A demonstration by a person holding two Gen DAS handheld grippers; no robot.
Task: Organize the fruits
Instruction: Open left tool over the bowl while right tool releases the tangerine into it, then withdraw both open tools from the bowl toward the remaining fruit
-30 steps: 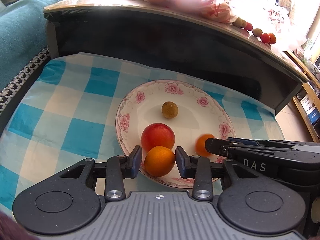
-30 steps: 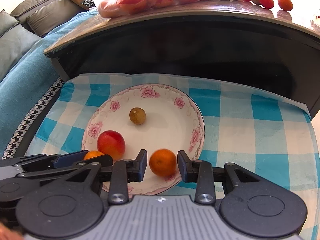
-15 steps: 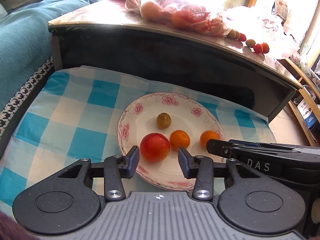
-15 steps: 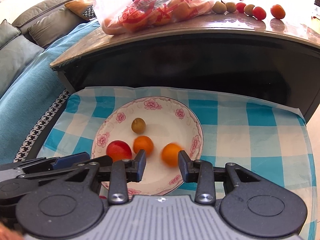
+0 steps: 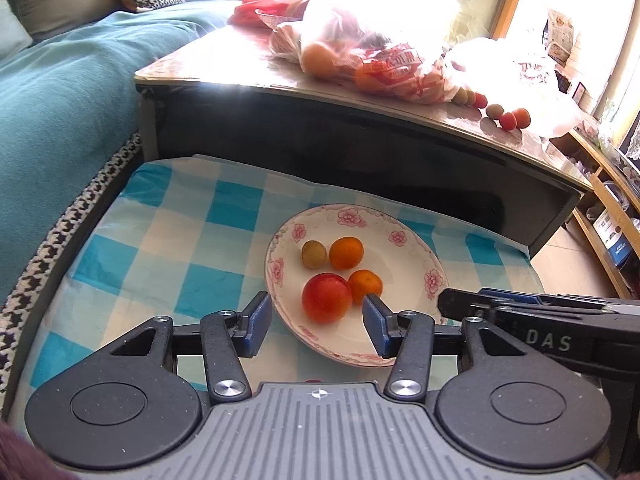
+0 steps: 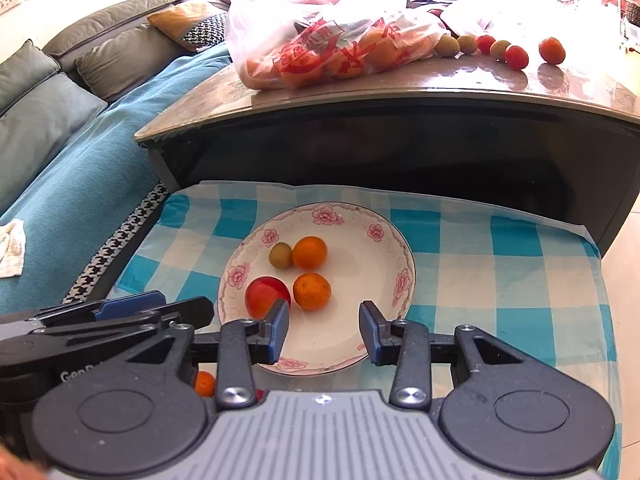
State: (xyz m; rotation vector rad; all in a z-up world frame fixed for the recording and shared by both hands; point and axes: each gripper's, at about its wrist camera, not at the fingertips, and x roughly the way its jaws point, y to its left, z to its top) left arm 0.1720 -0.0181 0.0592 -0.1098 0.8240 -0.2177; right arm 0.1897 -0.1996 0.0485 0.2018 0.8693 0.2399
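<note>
Below the left claw [image 6: 180,314], only the right view shows an orange [image 6: 205,383].

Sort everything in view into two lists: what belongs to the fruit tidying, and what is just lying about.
Part of the job:
- plate
- two oranges
- red fruit
- green fruit
- loose fruits on the table
- bag of fruit

Just lying about:
- checked cloth
- sofa cushions
- teal blanket
</note>
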